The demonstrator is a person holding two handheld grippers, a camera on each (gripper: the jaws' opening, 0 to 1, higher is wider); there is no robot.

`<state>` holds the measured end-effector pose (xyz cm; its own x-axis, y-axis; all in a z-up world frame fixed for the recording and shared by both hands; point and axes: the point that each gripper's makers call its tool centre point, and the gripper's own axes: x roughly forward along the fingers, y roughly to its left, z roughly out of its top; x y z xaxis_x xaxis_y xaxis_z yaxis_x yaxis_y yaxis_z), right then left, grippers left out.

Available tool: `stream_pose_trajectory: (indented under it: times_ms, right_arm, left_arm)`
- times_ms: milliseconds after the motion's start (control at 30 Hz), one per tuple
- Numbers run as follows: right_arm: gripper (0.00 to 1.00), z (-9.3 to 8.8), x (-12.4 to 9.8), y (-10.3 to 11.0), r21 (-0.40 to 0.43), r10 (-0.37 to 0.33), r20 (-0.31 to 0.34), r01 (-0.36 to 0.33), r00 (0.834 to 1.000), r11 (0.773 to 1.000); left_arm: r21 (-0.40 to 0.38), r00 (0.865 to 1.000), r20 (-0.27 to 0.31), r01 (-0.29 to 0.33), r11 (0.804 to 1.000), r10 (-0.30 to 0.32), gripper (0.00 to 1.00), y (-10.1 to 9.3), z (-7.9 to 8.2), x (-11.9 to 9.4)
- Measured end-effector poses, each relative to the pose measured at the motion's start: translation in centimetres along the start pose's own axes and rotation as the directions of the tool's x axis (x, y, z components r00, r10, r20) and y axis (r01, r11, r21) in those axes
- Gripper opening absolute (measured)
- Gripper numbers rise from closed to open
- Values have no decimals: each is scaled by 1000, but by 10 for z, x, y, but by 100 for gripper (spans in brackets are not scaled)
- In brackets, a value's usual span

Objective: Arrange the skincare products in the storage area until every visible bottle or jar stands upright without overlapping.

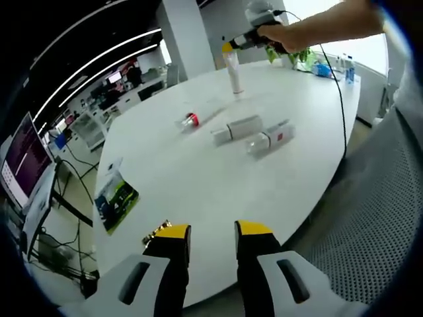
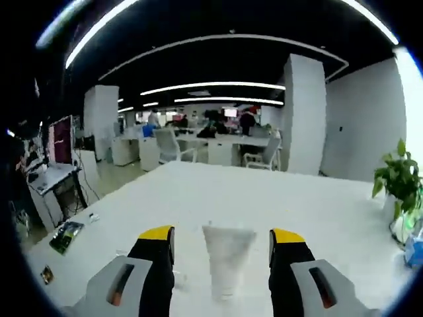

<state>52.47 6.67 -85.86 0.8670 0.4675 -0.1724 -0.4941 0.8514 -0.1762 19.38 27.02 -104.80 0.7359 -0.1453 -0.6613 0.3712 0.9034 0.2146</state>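
Tube (image 2: 228,257), soft, light and upright at lower centre, sits untouched between the spread right gripper (image 2: 223,251); grip mid-body. Left gripper (image 1: 213,239) gapes empty.

The left gripper (image 1: 213,239) hangs over the near edge of the white table (image 1: 198,178), its yellow-tipped jaws parted with nothing between them. Three products lie flat around the middle of the table: a small jar with a red cap (image 1: 190,121), a white bottle (image 1: 236,129) just beside it, and a clear bottle with a red label (image 1: 269,139) close to that one. Toward the far edge a white tube (image 1: 233,72) stands upright. The right gripper (image 1: 243,41), held in a person's hand (image 1: 281,36), sits at the tube's top. A printed leaflet (image 1: 115,198) rests at the table's left edge.
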Motion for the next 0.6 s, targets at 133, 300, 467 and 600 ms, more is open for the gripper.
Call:
stream_pose_trajectory:
  times_ms: [133,300,467,600]
  right_arm:
    - [51,27,13,37,-54,159,-23,-160,987,986]
    - [46,67,26,63,-100,226,-7,-225,974,969]
    - [48,97,52,108,-228,355,-51,-357,933,906]
    - [48,107,68,141,-341,444,-104,-451,890,825]
  left_arm:
    - [-1,1000,1,5,1000,-5,23,-1,0,0]
    - [-1,1000,-6,7,1000,-7,22,-2,-2,0]
    - [0,1000,-12,8,1000,-8,22,-2,-3,1]
    - [2,1000,-14,3,1000,-3,22,-1,-4,0]
